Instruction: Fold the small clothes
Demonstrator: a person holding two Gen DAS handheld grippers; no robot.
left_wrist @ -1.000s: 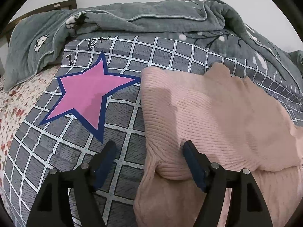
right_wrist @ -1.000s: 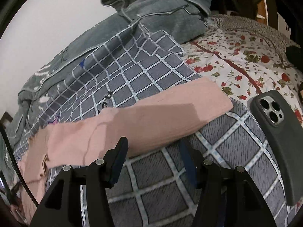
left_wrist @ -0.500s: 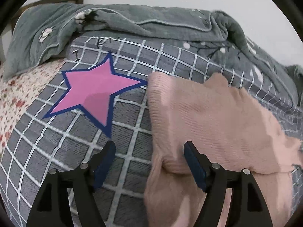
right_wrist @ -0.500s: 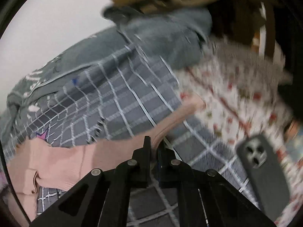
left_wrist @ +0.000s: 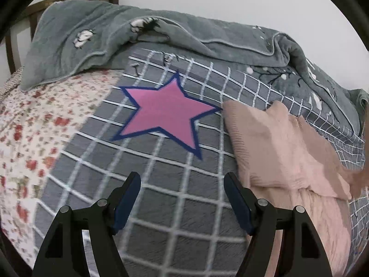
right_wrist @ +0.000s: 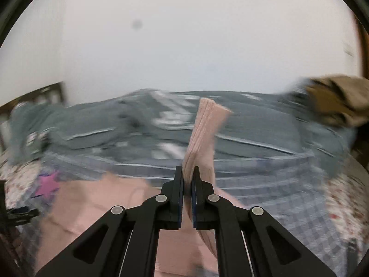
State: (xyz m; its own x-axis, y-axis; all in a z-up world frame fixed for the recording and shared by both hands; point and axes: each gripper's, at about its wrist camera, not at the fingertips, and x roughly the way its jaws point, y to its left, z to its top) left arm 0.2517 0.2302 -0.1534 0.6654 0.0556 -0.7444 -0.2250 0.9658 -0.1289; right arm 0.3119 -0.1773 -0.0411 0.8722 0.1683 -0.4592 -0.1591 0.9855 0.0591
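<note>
A pink ribbed knit garment [left_wrist: 276, 152] lies partly folded on the grey checked bedspread [left_wrist: 175, 198], at the right of the left wrist view. My left gripper [left_wrist: 182, 191] is open and empty, over bare bedspread just left of the garment. My right gripper [right_wrist: 188, 172] is shut on the garment's sleeve cuff [right_wrist: 203, 129], which stands up between its fingers above the bed. The rest of the garment [right_wrist: 96, 203] lies below in the blurred right wrist view.
A pink star [left_wrist: 166, 113] is printed on the bedspread. A grey blanket [left_wrist: 161, 37] is bunched along the far side by the wall. A floral sheet [left_wrist: 34, 138] covers the left of the bed. A brown cloth heap [right_wrist: 334, 99] lies at far right.
My right gripper shut on the sleeve cuff and lifted it, swinging left over the garment. My left gripper moved left off the garment's edge, staying open.
</note>
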